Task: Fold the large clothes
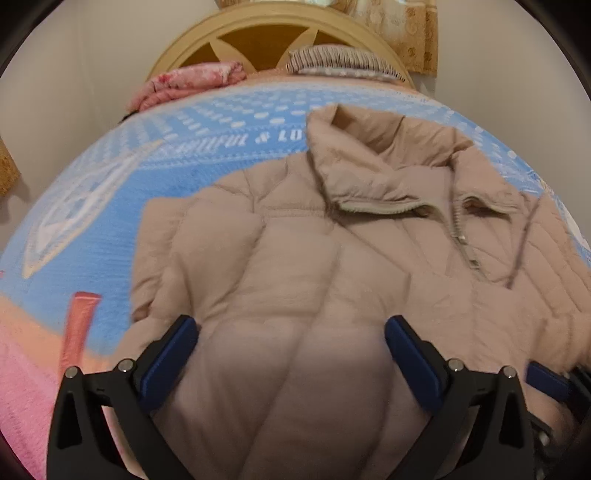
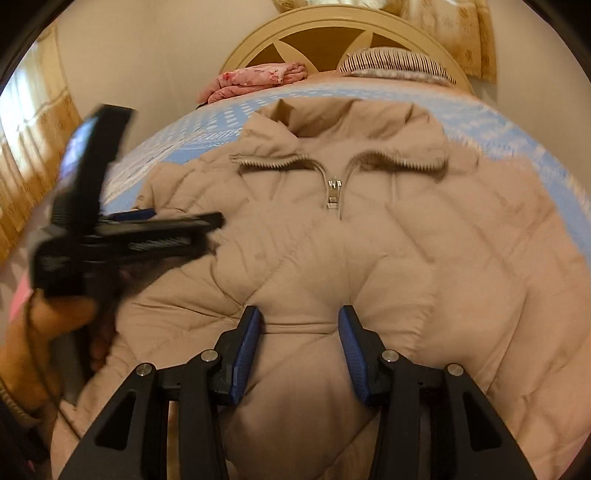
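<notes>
A beige quilted puffer jacket (image 1: 303, 258) lies front up on the bed, collar toward the headboard, zipper (image 2: 334, 194) partly open at the neck. My left gripper (image 1: 291, 332) is open and empty, its jaws wide above the jacket's left side. It also shows blurred at the left of the right wrist view (image 2: 147, 229). My right gripper (image 2: 299, 321) is open, jaws on either side of a raised fold at the jacket's middle, not closed on it. The jacket (image 2: 369, 258) fills that view.
The bed has a blue patterned cover (image 1: 110, 221) with a pink border (image 1: 26, 387). A folded pink cloth (image 1: 192, 79) and a striped pillow (image 1: 343, 61) lie by the round wooden headboard (image 1: 266, 26). Curtains (image 2: 33, 147) hang at the left.
</notes>
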### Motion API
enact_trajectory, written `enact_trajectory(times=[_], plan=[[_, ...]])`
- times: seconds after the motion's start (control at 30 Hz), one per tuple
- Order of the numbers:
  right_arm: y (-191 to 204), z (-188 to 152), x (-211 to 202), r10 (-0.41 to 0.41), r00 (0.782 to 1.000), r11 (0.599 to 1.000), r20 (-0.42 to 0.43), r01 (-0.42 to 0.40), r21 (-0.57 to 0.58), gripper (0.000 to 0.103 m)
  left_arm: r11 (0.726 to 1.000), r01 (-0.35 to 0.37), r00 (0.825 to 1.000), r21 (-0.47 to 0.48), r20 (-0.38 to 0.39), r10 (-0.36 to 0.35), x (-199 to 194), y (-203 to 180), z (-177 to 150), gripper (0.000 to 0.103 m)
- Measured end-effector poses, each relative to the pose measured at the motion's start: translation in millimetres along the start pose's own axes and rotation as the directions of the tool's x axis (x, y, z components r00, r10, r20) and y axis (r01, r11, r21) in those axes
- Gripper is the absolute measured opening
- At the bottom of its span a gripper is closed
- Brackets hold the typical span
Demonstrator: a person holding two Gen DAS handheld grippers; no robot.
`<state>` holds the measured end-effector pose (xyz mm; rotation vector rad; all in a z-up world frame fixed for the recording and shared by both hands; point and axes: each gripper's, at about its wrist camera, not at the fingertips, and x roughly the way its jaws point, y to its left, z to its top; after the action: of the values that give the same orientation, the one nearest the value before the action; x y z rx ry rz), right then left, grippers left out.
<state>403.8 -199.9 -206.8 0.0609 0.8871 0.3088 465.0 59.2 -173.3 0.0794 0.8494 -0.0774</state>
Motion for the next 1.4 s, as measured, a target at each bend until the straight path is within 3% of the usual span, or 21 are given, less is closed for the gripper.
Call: enact_trajectory(times=[0.07,0.17,0.2,0.27,0.33,0.37,0.47,0.57,0.63,0.67,0.7,0.77,0.8,0.9,0.97,1.07,1.17,1.27,1.4], plan=[[-3,-1,0,0.015,1.0,1.0,-0.005,-0.015,0.011,0.045,0.999,0.015,0.999,0.032,0.042,-0.016,-25,-8,-8,0.103],[-3,0,-11,0.035,0.999,0.999,-0.018,-0.035,0.0,0.045,0.995,-0.051,0.987,0.089,0.154,0.037,-61,-21,-16,0.103],[-5,4,-15,0.043,0.999,0.999,-0.012,-0.043,0.008,0.045,0.989,-0.099,0.978,0.11,0.196,0.076,-69,-26,-16,0.103],[-17,4,-44,0.044,0.997,0.998,0.06,-0.046,0.032,0.045,0.96,-0.217,0.934,0.179,0.324,0.151,-86,-41,-16,0.103],[-25,4,-57,0.011,0.996,0.999,0.086,-0.013,0.029,0.046,0.953,-0.227,0.92,0.202,0.365,0.142,-89,-46,-8,0.103],[-30,2,-59,-0.011,0.997,1.0,0.078,0.009,0.026,0.046,0.95,-0.236,0.914,0.206,0.38,0.144,-89,-49,-5,0.103],[-42,-7,-39,-0.037,0.999,0.999,0.007,0.037,0.02,0.046,0.919,-0.336,0.87,0.205,0.442,0.219,-83,-60,14,0.103],[-42,-14,-25,-0.043,0.999,0.999,-0.009,0.043,0.006,0.046,0.929,-0.324,0.866,0.18,0.452,0.214,-89,-60,31,0.103],[-41,-14,-20,-0.049,0.999,0.999,-0.009,0.049,-0.002,0.046,0.926,-0.343,0.846,0.161,0.481,0.23,-98,-58,40,0.103],[-43,-14,-18,-0.041,0.999,0.999,-0.006,0.041,0.008,0.046,0.929,-0.333,0.851,0.162,0.476,0.222,-103,-56,42,0.103],[-45,-14,-18,-0.034,0.999,0.999,-0.005,0.034,0.015,0.046,0.937,-0.307,0.869,0.169,0.45,0.204,-105,-55,42,0.103],[-50,-19,-23,-0.018,1.0,0.999,0.003,0.018,0.027,0.046,0.963,-0.202,0.931,0.181,0.341,0.131,-109,-53,35,0.103],[-52,-21,-25,-0.009,1.0,0.999,0.006,0.008,0.035,0.046,0.971,-0.156,0.948,0.179,0.304,0.096,-110,-53,29,0.103],[-51,-19,-24,0.0,1.0,0.999,0.01,0.0,0.045,0.046,0.986,-0.016,0.982,0.167,0.188,-0.016,-106,-52,-1,0.103],[-50,-19,-24,-0.001,1.0,0.999,0.012,0.001,0.044,0.046,0.986,0.019,0.992,0.163,0.124,-0.039,-92,-55,-15,0.103],[-51,-20,-25,-0.002,1.0,0.999,0.013,0.001,0.044,0.046,0.983,-0.035,0.999,0.181,0.039,0.029,-55,-59,-26,0.103],[-51,-20,-25,0.0,1.0,0.999,0.015,-0.001,0.047,0.046,0.99,-0.01,1.0,0.139,-0.025,0.014,-26,-53,-27,0.103],[-51,-20,-26,0.002,1.0,0.999,0.017,-0.003,0.048,0.046,0.996,0.041,0.998,0.075,-0.042,-0.038,-11,-44,-34,0.103],[-51,-19,-26,0.006,1.0,0.999,0.008,-0.006,0.041,0.046,0.997,0.053,0.998,0.059,-0.022,-0.052,-15,-43,-38,0.103]])
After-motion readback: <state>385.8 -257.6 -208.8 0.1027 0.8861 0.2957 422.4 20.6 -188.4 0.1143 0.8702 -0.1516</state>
